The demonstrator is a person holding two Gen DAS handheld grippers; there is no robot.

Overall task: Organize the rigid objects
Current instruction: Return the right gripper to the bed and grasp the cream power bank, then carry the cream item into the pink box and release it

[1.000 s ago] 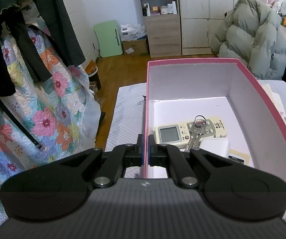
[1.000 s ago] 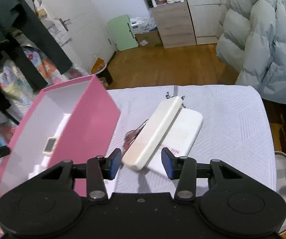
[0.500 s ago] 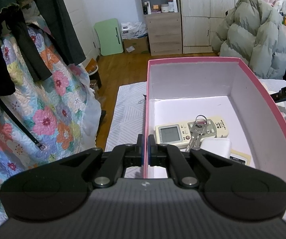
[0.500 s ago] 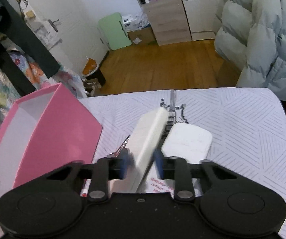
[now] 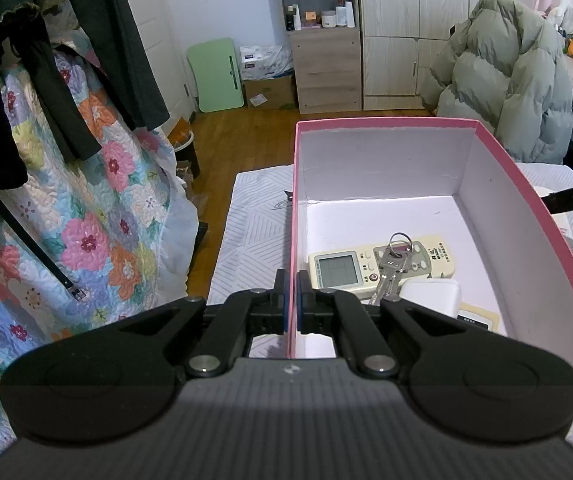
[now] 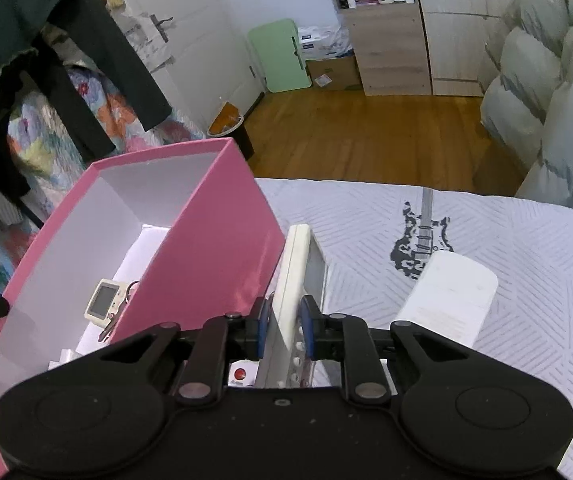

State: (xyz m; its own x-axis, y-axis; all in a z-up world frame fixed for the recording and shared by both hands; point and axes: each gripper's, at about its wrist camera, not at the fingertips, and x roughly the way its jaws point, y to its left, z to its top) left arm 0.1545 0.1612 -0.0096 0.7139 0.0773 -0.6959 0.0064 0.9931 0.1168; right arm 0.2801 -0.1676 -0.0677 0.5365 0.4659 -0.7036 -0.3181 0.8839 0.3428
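Note:
My left gripper [image 5: 292,300] is shut on the near-left wall of the pink box [image 5: 386,122], one finger inside and one outside. In the box lie a beige remote [image 5: 366,266], a bunch of keys [image 5: 392,268] on top of it, and a white charger block [image 5: 430,296]. In the right wrist view my right gripper [image 6: 284,332] is shut on a long white remote [image 6: 294,272], which stands on its edge right beside the pink box's [image 6: 214,248] outer wall. A white flat block [image 6: 450,296] lies on the cloth to the right of it.
A white striped cloth with a guitar print [image 6: 422,236] covers the table. A small item with a red button [image 6: 240,374] lies under the right gripper. A flowered quilt [image 5: 86,220] hangs at the left, a grey puffer coat [image 5: 506,80] at the back right.
The right gripper's jaws went from wide apart to closed on the white remote. It then carried the remote off the white block, leftward to the pink box. The left gripper stayed put.

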